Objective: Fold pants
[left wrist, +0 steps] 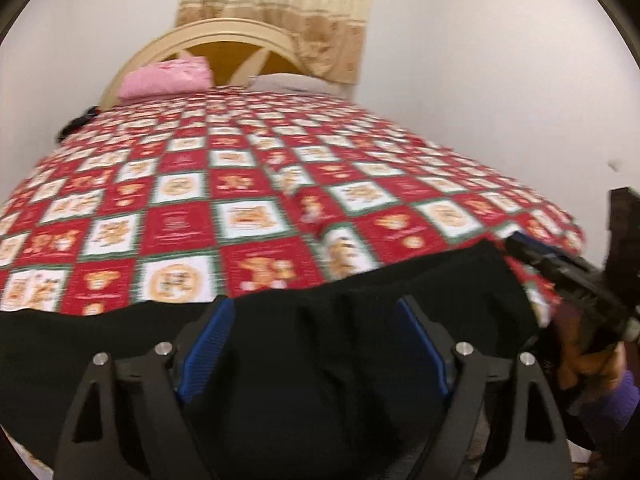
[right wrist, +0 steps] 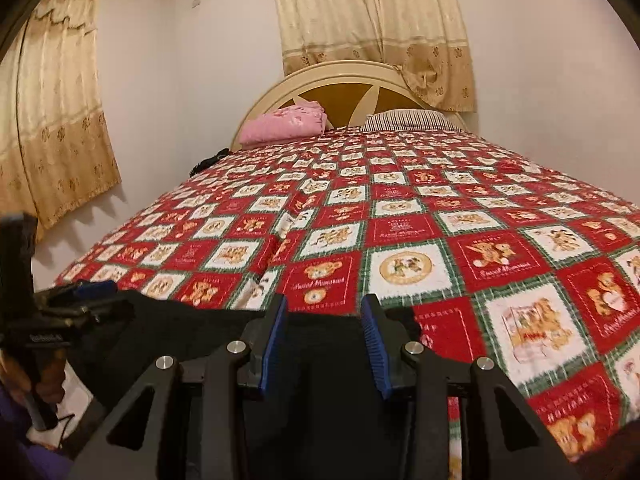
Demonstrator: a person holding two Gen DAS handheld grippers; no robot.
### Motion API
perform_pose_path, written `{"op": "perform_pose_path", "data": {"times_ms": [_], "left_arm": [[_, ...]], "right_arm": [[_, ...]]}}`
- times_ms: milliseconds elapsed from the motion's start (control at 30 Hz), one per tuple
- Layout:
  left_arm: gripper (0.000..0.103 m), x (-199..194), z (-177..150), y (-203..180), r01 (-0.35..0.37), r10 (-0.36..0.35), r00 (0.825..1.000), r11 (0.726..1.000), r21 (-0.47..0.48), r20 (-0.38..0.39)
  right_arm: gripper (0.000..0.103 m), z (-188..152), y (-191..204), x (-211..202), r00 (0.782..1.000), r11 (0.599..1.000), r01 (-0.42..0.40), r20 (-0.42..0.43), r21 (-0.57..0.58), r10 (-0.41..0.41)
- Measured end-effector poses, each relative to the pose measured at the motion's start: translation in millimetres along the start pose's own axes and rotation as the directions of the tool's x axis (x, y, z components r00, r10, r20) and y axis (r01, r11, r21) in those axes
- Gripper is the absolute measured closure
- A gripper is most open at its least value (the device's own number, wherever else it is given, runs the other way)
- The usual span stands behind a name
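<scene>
Black pants (left wrist: 304, 344) lie along the near edge of the bed (right wrist: 400, 208), on a red, white and green teddy-bear patchwork bedspread (left wrist: 240, 216), their dark cloth running across the bottom of both wrist views. The left hand-held gripper (left wrist: 316, 340) hangs over the pants with its blue-padded jaws standing wide apart; black cloth lies beneath and between them, but the pads do not press on it. The right hand-held gripper (right wrist: 326, 336) sits at the far edge of the pants with its jaws partly closed; cloth shows in the gap, though whether the pads pinch it cannot be told. In the left wrist view the right hand (left wrist: 592, 364), in a purple sleeve (left wrist: 616, 400), grips its tool's handle. At the head of the bed a pink folded cloth (right wrist: 284, 124) and a striped pillow (right wrist: 404, 120) rest against the cream headboard (right wrist: 340, 76), with beige curtains (right wrist: 376, 24) behind.
</scene>
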State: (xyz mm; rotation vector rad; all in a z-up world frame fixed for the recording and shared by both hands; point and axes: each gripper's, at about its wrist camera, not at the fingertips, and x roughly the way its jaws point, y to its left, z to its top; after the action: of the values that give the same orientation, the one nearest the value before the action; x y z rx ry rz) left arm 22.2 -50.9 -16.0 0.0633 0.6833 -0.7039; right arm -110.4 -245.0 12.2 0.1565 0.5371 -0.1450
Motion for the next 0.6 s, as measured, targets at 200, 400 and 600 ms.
{"op": "perform_pose_path", "data": {"times_ms": [200,400,600], "left_arm": [[0.032,16,-3,-32,0.094,-0.091,0.995,0.993,0.069,-0.044],[0.033,65,-12,-21,0.103,-0.115,0.972,0.992,-0.07,-0.203],[0.059,62,-18,-26,0.173,-0.192,0.96,0.979,-0.105,-0.204]], "right_arm": [[0.063,-8,6,5,1.0,1.0,0.006,-0.02,-0.028,-0.006],[0.063,-4,-9,-5,1.0,0.999,0.021,0.012,0.024,-0.021],[0.063,-1,-32,-16,0.995,0.993,0.075,0.058,0.086,-0.08]]}}
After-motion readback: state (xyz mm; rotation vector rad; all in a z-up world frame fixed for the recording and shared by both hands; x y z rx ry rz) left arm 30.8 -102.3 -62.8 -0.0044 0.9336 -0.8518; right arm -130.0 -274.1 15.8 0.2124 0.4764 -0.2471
